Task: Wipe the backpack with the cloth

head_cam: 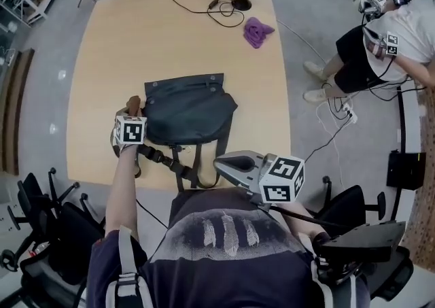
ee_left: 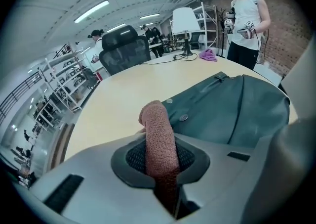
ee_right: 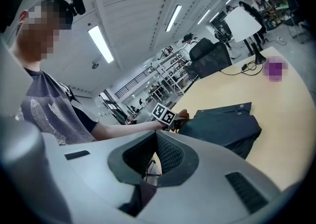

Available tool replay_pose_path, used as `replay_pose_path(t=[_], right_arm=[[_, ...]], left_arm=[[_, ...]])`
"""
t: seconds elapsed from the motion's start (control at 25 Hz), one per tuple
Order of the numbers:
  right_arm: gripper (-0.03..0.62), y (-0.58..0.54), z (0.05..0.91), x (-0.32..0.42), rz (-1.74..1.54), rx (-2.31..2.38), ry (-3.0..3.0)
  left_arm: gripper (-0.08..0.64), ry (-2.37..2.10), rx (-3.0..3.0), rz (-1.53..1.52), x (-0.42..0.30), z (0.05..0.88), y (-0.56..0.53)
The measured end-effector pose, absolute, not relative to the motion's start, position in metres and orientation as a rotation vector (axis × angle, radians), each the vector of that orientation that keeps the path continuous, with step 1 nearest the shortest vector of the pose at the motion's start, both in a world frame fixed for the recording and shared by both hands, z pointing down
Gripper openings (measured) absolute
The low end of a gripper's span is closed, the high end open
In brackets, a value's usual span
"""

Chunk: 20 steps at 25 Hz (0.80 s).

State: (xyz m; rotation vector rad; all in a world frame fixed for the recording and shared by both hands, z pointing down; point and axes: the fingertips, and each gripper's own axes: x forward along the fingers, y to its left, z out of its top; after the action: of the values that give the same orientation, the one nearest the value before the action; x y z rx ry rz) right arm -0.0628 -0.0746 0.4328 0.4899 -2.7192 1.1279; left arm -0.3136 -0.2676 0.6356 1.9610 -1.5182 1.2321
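Note:
A dark grey-green backpack [head_cam: 189,113] lies flat in the middle of the wooden table [head_cam: 115,48], its straps [head_cam: 178,164] trailing toward the near edge. My left gripper [head_cam: 133,113] is at the backpack's left edge, shut on a rolled brown cloth [head_cam: 134,103]. In the left gripper view the brown cloth [ee_left: 159,141] sticks up between the jaws, its tip against the backpack [ee_left: 232,109]. My right gripper [head_cam: 228,164] hovers over the table's near edge beside the straps, shut and holding nothing. The right gripper view shows its pads meeting [ee_right: 157,141], with the backpack [ee_right: 224,126] beyond.
A purple cloth [head_cam: 257,31] lies at the far right of the table near a lamp base [head_cam: 240,3] and a black cable [head_cam: 224,15]. A person [head_cam: 387,48] stands off the right side. Office chairs [head_cam: 47,211] are at the near left and far edge.

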Motion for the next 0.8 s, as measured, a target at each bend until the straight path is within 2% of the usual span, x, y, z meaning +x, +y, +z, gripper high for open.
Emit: replay_pose_path(t=[0.2, 0.32, 0.8], right_arm=[[0.002, -0.071, 0.437, -0.047, 1.167, 0.558, -2.724], [0.002, -0.068, 0.439, -0.036, 1.173, 0.574, -2.727], [0.002, -0.065, 0.438, 0.003, 1.175, 0.764, -2.730]], left_arm=[[0.057, -1.466, 1.956, 1.412, -0.281, 0.649, -0.273], [0.057, -1.366, 1.977, 1.416, -0.264, 0.648, -0.273], [0.057, -1.044, 2.201, 1.541, -0.113, 0.645, -0.307]])
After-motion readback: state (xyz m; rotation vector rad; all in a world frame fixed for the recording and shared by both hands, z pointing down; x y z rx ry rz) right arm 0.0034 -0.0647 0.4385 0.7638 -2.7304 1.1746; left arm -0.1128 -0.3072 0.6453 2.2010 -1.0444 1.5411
